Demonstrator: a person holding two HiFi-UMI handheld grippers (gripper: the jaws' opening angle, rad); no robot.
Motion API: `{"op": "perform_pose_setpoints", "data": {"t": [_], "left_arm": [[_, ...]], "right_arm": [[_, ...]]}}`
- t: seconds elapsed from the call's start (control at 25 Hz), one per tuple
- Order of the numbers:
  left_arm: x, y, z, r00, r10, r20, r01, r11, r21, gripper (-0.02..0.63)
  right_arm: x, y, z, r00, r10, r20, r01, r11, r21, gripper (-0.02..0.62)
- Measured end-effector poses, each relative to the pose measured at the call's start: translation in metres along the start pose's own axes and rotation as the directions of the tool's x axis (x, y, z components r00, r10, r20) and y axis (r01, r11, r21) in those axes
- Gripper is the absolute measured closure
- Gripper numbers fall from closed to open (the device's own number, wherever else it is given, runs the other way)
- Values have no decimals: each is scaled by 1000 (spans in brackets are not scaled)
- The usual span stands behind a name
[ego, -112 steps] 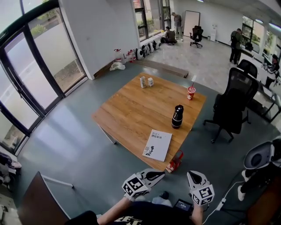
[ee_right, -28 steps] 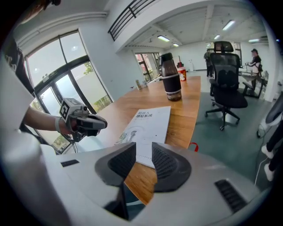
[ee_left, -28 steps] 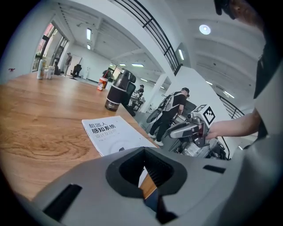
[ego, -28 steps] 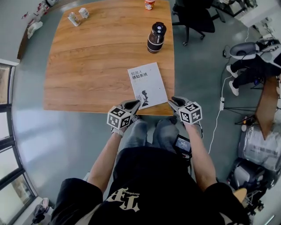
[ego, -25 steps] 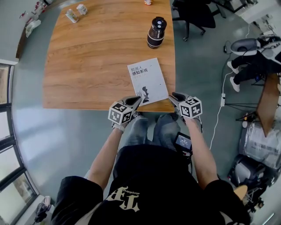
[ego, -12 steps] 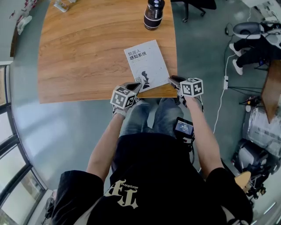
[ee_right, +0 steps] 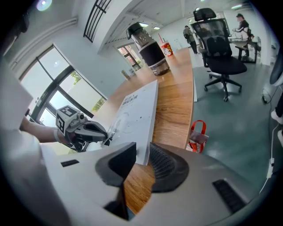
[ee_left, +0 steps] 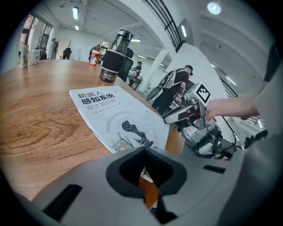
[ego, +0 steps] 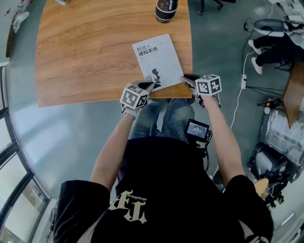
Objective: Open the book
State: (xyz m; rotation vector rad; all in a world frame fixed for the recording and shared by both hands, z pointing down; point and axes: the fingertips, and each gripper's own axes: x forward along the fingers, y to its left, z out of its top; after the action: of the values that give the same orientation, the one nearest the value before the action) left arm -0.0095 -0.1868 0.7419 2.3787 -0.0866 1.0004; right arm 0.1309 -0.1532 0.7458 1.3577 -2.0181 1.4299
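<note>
A thin white book (ego: 156,57) with a printed cover lies shut and flat on the wooden table (ego: 85,57), near the front edge. My left gripper (ego: 149,86) is shut with nothing in it, its tips at the book's near left corner (ee_left: 117,114). On the other side, my right gripper (ego: 185,79) is open at the book's near right corner. In the right gripper view that corner (ee_right: 140,155) shows in the gap between the jaws, and the pads do not press on it. Each gripper view shows the other gripper across the book.
A black and clear bottle (ego: 166,8) stands on the table just beyond the book. A red paper cup (ee_right: 167,47) stands farther back. A red bag (ee_right: 197,137) lies on the floor by the table's right edge, with a black office chair (ee_right: 219,57) behind it.
Both grippers have sunk a little toward the table's front edge and now sit at the book's near corners. The book lies where it was, still shut.
</note>
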Motion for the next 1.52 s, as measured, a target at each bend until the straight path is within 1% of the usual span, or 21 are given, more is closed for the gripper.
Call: {"op": "perform_pose_setpoints", "data": {"t": [0.24,0.4,0.56,0.76,0.88,1.12,1.2,1.32,1.4,1.52], "left_arm": [[-2,0,2,1000,-1,-4,1,1000,-3,600],[0,-1,1,1000,-7,-6,7,1000,-7,600],[1,0,0,1000,3,0,-3,1000,-10,600],[1,-1,1,1000,16,12,-16,1000,-24,600],[1,0,1,1000,21,17,-20,999,-33,600],[-1,-7,3,999,-28,15,29,998,-57,600],[-9,-13,13,998,-37,48,40,997,-59,600],[-26,-24,39,989,-61,136,72,994,-77,600],[-36,-32,59,976,-79,202,100,990,-98,600],[-48,-44,88,949,-110,296,153,980,-126,595]], "right_arm": [[3,3,6,998,23,-62,-29,996,-89,514],[6,1,4,992,63,-107,-74,992,-103,514],[5,2,6,988,67,-141,-86,988,-128,524],[-2,5,9,992,69,-108,-81,990,-115,553],[-6,10,12,993,87,-76,-95,990,-103,566],[-19,24,20,994,107,-16,-108,989,-99,587],[-25,33,24,994,111,-4,-111,987,-116,593],[-32,52,30,993,119,4,-117,979,-167,602],[-35,68,32,992,129,6,-125,971,-202,606],[-36,88,32,992,128,6,-122,959,-254,607]]}}
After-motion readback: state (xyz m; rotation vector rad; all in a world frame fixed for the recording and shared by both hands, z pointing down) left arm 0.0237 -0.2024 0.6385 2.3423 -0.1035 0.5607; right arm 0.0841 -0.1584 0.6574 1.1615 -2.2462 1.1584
